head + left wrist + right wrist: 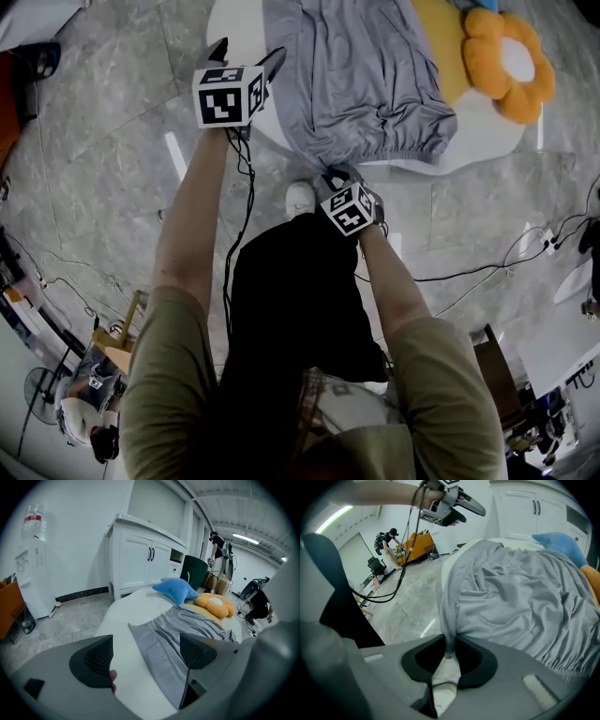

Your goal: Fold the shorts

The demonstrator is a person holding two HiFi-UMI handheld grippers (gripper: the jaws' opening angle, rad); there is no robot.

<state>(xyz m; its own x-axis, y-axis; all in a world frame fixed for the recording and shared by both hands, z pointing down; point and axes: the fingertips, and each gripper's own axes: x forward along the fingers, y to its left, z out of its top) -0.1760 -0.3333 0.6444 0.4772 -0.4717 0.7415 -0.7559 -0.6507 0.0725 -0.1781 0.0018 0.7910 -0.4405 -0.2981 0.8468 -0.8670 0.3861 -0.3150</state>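
Observation:
Grey shorts (361,75) lie spread on a white round table (234,28), gathered waistband toward me. My right gripper (333,176) is at the near left end of the waistband. In the right gripper view its jaws (449,656) are shut on a pinched corner of the shorts (520,592). My left gripper (248,54) hovers at the table's left edge beside the shorts' far left side. Its jaws (145,656) stand open, and the shorts' (187,630) side edge shows beyond the gap, untouched.
An orange flower cushion (511,61) and a blue star pillow (176,590) lie at the table's far side. A white cabinet (140,559) and a water dispenser (35,573) stand by the wall. Cables (469,272) run across the floor at right. My white shoe (300,197) is beside the table.

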